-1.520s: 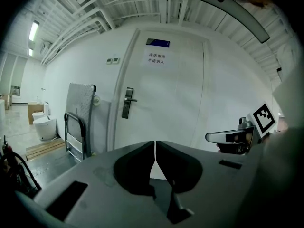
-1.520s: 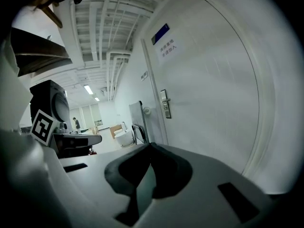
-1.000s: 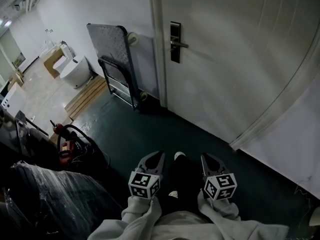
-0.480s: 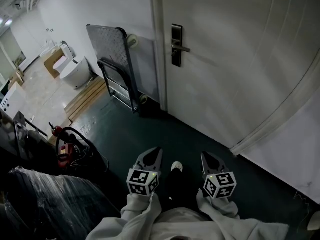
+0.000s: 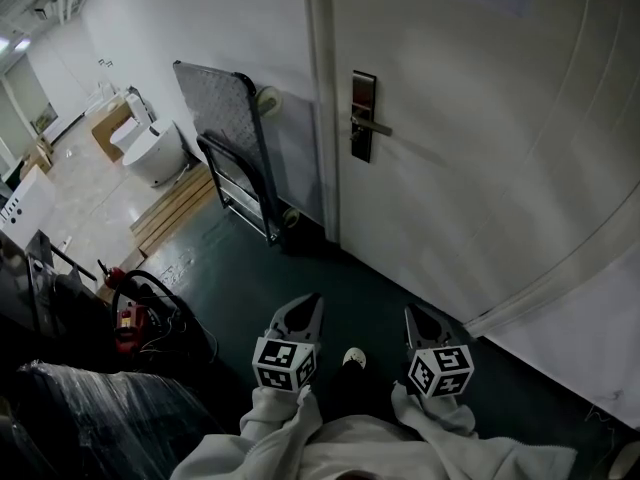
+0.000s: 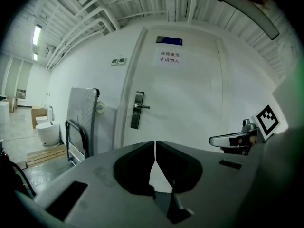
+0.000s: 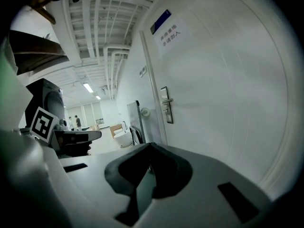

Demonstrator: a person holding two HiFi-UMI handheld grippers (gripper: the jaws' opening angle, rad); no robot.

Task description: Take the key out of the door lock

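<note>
The dark lock plate [image 5: 363, 116] with its lever handle [image 5: 373, 125] sits on the white door [image 5: 480, 168], well ahead of both grippers. It also shows in the left gripper view, lock plate [image 6: 137, 109], and in the right gripper view, lock plate [image 7: 165, 105]. At this distance I cannot make out a key. My left gripper [image 5: 306, 306] and right gripper [image 5: 414, 316] hang low in front of me over the dark floor, side by side. Their tips meet, left gripper [image 6: 155, 142] and right gripper [image 7: 150, 146], with nothing between them.
A folded platform trolley [image 5: 228, 118] leans on the wall left of the door frame. Beyond it are a white toilet [image 5: 152, 154] and wooden slats [image 5: 176, 200]. A red tool with cables [image 5: 133, 318] and a plastic-wrapped bundle [image 5: 90, 408] lie at my left. My shoe [image 5: 354, 358] shows between the grippers.
The lock plate has slid down and to the right in the head view and looks slightly nearer. Both grippers keep their place in the frame, shut.
</note>
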